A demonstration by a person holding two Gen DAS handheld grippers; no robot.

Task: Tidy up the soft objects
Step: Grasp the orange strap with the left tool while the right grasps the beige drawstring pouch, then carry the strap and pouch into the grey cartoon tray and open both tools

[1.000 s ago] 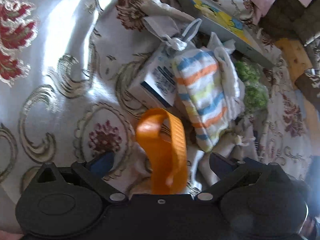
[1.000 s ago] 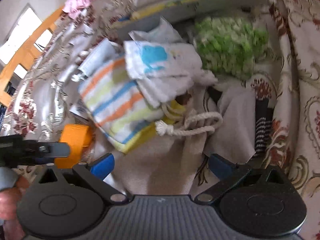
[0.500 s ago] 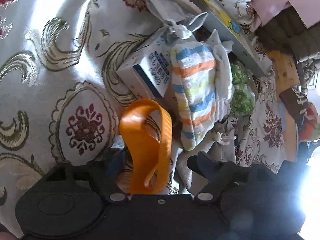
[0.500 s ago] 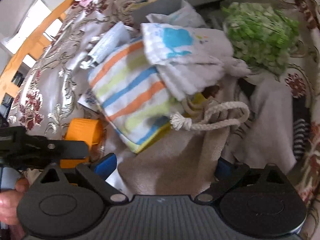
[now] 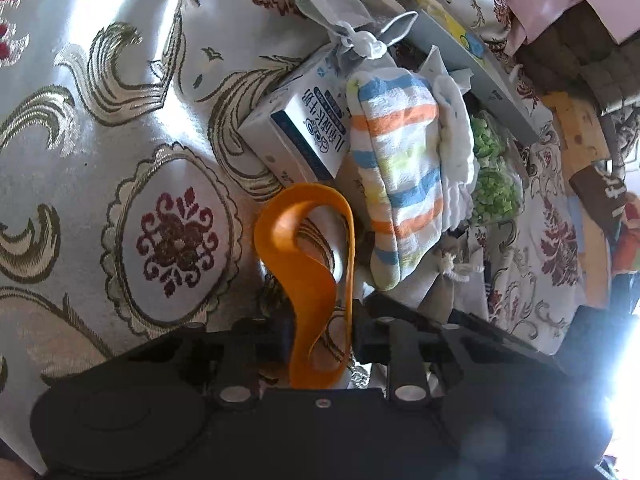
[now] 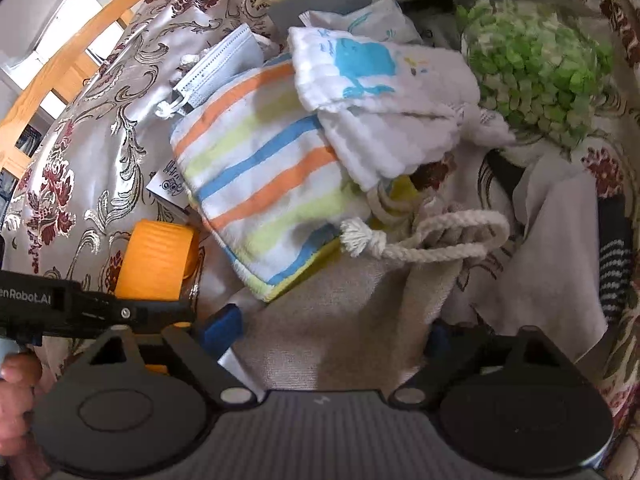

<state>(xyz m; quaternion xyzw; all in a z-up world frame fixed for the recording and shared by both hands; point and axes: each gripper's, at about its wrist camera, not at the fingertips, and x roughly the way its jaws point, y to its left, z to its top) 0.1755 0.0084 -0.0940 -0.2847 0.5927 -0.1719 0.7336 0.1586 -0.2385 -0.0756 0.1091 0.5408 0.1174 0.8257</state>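
An orange elastic band loop point(image 5: 308, 264) lies on the patterned cloth, and my left gripper point(image 5: 320, 340) is shut on its near end. The band also shows in the right wrist view point(image 6: 156, 264). A striped towel point(image 5: 400, 184) lies just beyond it, also in the right wrist view point(image 6: 260, 184). A white cloth with a blue print point(image 6: 372, 92) rests on the towel. My right gripper point(image 6: 332, 332) is open over a beige drawstring bag point(image 6: 340, 320), whose rope cord point(image 6: 424, 240) loops in front.
A white and blue carton point(image 5: 304, 136) and a face mask point(image 6: 216, 72) lie left of the towel. A green crocheted piece point(image 6: 536, 60) sits at the far right. A grey board point(image 5: 460, 48) lies behind. A striped dark sock point(image 6: 616, 272) lies at right.
My left gripper has closed from open onto the orange band. My right gripper has moved closer over the beige bag and stays open.
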